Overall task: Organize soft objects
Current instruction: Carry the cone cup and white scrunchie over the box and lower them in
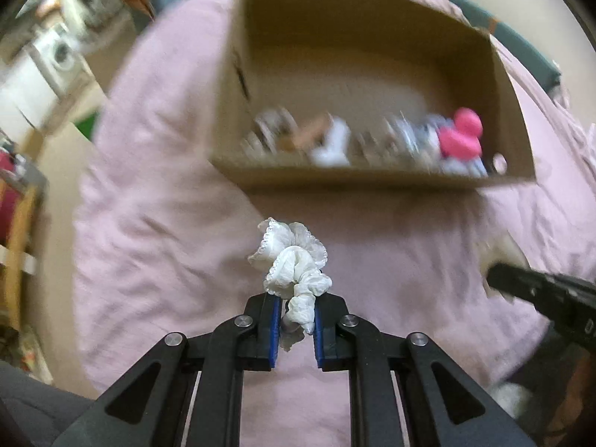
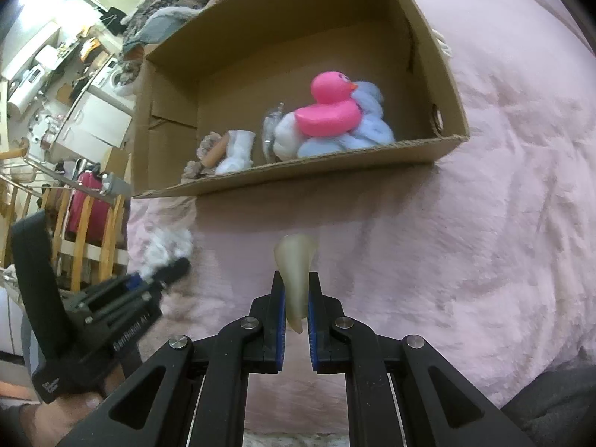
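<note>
Nearest us, the left gripper [image 1: 294, 320] is clamped on a crumpled white lace-edged cloth [image 1: 292, 260], and the right gripper [image 2: 297, 314] pinches a smooth, pale, translucent cone [image 2: 296, 272], both above the wrinkled pink bed [image 2: 484, 223]. Nothing lies between them and the cardboard box [image 2: 309, 173] farther up the bed. Inside, along its near wall, we see a glossy pink rubber duck [image 2: 329, 110] on fluffy blue-white yarn [image 2: 357, 136], plus a small white sock [image 2: 238, 152].
</note>
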Demonstrator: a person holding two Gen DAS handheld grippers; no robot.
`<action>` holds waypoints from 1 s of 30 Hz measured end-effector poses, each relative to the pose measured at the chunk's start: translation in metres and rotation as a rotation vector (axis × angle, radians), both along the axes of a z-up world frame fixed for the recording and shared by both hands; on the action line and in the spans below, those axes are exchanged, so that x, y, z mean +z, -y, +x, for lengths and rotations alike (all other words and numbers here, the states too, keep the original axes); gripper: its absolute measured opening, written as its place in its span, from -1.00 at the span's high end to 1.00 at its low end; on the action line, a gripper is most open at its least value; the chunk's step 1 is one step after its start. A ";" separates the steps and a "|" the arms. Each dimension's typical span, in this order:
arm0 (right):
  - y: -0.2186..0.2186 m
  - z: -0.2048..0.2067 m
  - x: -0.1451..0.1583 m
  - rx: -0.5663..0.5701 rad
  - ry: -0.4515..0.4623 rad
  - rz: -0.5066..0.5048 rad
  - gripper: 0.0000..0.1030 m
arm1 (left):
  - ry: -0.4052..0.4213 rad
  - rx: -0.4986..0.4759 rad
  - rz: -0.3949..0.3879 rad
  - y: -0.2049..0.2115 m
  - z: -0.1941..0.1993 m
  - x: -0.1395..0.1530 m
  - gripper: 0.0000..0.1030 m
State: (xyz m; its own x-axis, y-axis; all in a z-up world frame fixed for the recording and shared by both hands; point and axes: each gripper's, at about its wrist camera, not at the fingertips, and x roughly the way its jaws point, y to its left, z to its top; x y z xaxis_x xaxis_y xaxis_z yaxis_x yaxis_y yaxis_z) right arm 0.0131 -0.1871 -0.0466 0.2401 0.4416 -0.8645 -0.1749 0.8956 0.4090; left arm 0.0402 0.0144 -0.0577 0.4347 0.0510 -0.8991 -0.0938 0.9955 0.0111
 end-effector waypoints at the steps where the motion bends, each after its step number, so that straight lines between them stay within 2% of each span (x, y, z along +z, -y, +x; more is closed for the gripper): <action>1: -0.001 0.000 0.002 0.005 0.009 0.006 0.78 | 0.037 0.003 0.007 -0.001 -0.001 0.008 0.75; 6: -0.005 -0.002 0.022 0.024 0.094 0.052 0.78 | 0.171 0.012 -0.006 -0.003 -0.006 0.041 0.75; 10: -0.004 -0.003 0.050 0.040 0.183 0.072 0.78 | 0.244 0.021 -0.041 -0.009 -0.002 0.072 0.75; 14: 0.003 0.006 0.075 0.028 0.244 0.095 0.78 | 0.276 0.042 -0.076 -0.024 0.017 0.098 0.75; 18: 0.009 0.023 0.092 0.002 0.290 0.109 0.78 | 0.306 0.046 -0.058 -0.028 0.037 0.112 0.75; 21: 0.009 0.041 0.099 -0.003 0.313 0.104 0.78 | 0.326 0.033 -0.039 -0.028 0.056 0.114 0.75; 24: 0.004 0.062 0.100 0.000 0.325 0.085 0.78 | 0.326 0.025 -0.003 -0.026 0.078 0.102 0.75; 30: -0.005 0.092 0.075 -0.017 0.310 0.071 0.78 | 0.294 0.011 -0.040 -0.023 0.093 0.070 0.75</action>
